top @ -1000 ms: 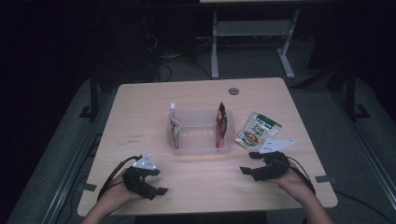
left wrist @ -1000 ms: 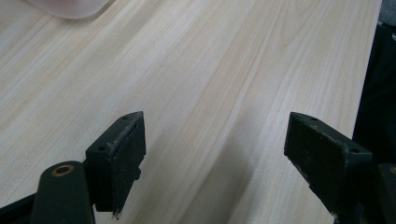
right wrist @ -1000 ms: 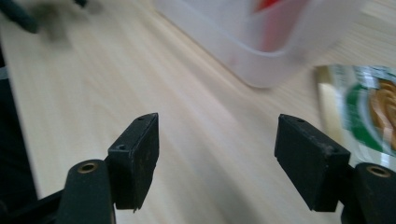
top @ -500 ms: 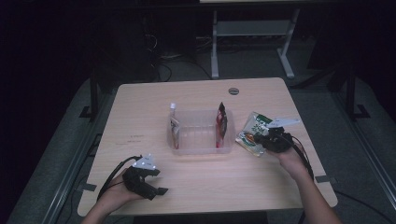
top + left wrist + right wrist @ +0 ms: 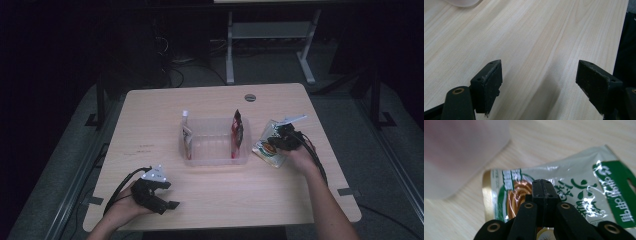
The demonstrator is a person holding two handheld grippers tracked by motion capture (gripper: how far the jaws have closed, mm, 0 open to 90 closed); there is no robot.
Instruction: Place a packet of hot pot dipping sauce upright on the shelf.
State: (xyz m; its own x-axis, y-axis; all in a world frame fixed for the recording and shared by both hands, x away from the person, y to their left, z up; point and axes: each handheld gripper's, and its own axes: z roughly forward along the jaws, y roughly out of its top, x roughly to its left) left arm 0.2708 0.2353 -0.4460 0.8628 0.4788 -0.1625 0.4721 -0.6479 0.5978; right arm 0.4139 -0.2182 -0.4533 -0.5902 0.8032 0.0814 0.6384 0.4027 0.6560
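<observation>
From the high view, a person is sitting at the pale wooden table point(image 5: 150, 130) with a clear plastic rectangular tub point(image 5: 216, 147) in the middle. Two packets are already standing inside it: a white spouted pouch point(image 5: 186, 136) leaning at its left end and a dark red foil packet point(image 5: 237, 129) at its right end. A third one, the green and white glossy snack packet point(image 5: 268, 145), is lying flat on the table just beside the tub's right side, so I'm guessing this is a pack-the-tub job with two in and one left to go. The right claw point(image 5: 276, 140) is sitting right over that packet, while the left claw point(image 5: 167, 202) is hanging out near the table's front edge, well apart from everything.

Over in the left gripper view, the left claw point(image 5: 539, 82) is standing spread wide with nothing but bare table between its jaws, and a corner of the tub is peeking in at the top left.

In the right gripper view, the right claw point(image 5: 543, 188) is looking pressed together, jaws touching, with the green packet point(image 5: 579, 182) lying directly under the tip. I can't tell whether any film is pinched in there, so the grab isn't confirmed. The blurry tub wall point(image 5: 461, 152) is sitting close by on the left.
</observation>
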